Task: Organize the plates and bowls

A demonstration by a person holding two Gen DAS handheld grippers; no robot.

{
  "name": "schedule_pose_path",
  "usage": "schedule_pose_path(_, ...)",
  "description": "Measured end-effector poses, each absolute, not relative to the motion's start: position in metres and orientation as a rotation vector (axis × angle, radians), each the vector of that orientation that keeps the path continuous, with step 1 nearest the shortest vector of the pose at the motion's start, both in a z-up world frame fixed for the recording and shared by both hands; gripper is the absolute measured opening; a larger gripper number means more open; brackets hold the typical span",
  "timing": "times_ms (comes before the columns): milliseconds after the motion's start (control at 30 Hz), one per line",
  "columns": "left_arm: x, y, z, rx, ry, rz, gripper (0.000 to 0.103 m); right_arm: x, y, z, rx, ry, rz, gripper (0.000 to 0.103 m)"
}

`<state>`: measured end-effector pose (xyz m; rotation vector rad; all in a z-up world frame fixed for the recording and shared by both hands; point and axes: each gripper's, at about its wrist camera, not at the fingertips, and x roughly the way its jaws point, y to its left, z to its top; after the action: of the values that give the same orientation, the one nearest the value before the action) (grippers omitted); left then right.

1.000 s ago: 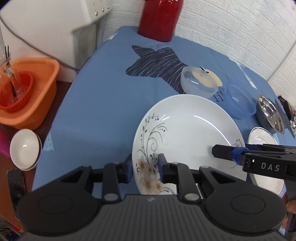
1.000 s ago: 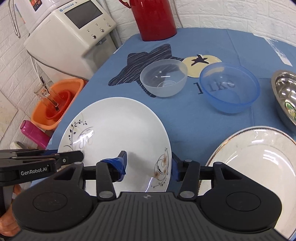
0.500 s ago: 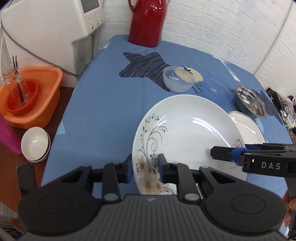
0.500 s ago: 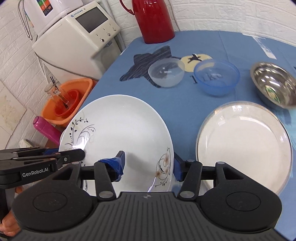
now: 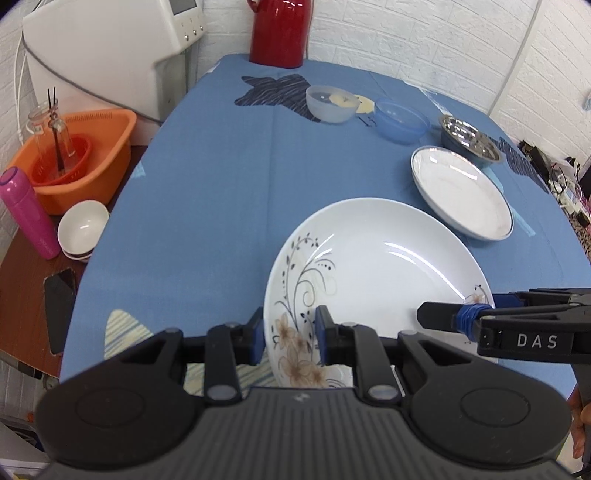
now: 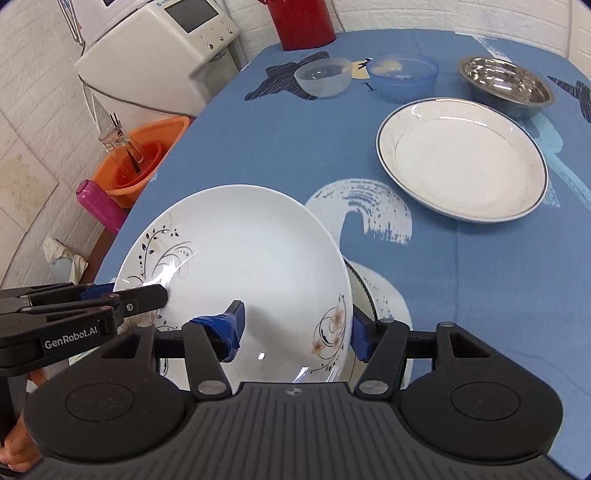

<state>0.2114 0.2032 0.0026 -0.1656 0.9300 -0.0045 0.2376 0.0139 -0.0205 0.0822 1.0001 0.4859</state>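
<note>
Aloft: floral plate gripped from both sides above blue-clothed surface

Both tools grasp one dish. The left hand-held gripper [image 5: 289, 339] is clamped on the near-left rim of the white floral plate [image 5: 373, 280], one blue pad above the rim and one below. The right hand-held gripper [image 6: 295, 328] pinches the same plate [image 6: 243, 266] at its opposite edge, beside a small flower motif. The plate is tilted and lifted off the surface [image 5: 229, 192], which is covered by a blue cloth with dark star prints. Another plate [image 6: 384, 299] sits partly hidden under the raised one. Further back lies a blue-rimmed white plate [image 6: 461, 158]; behind it stand a frosted clear bowl [image 6: 322, 76], a blue plastic bowl [image 6: 403, 76] and a steel bowl [image 6: 506, 83] in a row. A red jug [image 5: 281, 31] stands at the far edge. Off the surface to the left are an orange basin [image 5: 83, 158], a pink bottle [image 5: 26, 212] and stacked white bowls [image 5: 83, 229].
</note>
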Motion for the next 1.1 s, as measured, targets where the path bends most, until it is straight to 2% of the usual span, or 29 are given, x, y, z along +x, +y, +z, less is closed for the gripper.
schedule_pose_path(333,0.202,0.200,-0.017,-0.162,0.894,-0.008,0.020,0.231,0.008,-0.036,0.113,0.991,0.495,0.046)
schedule_pose_path(400,0.202,0.199,-0.018,-0.170,0.890,-0.037,0.039,0.232,0.007,-0.036,0.123,0.995,0.497,0.046)
schedule_pose_path(467,0.202,0.200,-0.017,-0.191,0.889,-0.063,0.046,0.233,0.006,-0.035,0.127,1.003,0.497,0.046)
schedule_pose_path(667,0.198,0.202,0.003,-0.183,0.841,-0.080,0.050,0.232,-0.005,-0.022,0.142,0.970,0.473,0.046)
schedule_pose_path(1100,0.201,0.186,0.017,-0.147,0.817,-0.097,0.052,0.238,-0.017,-0.015,0.125,0.937,0.484,0.046)
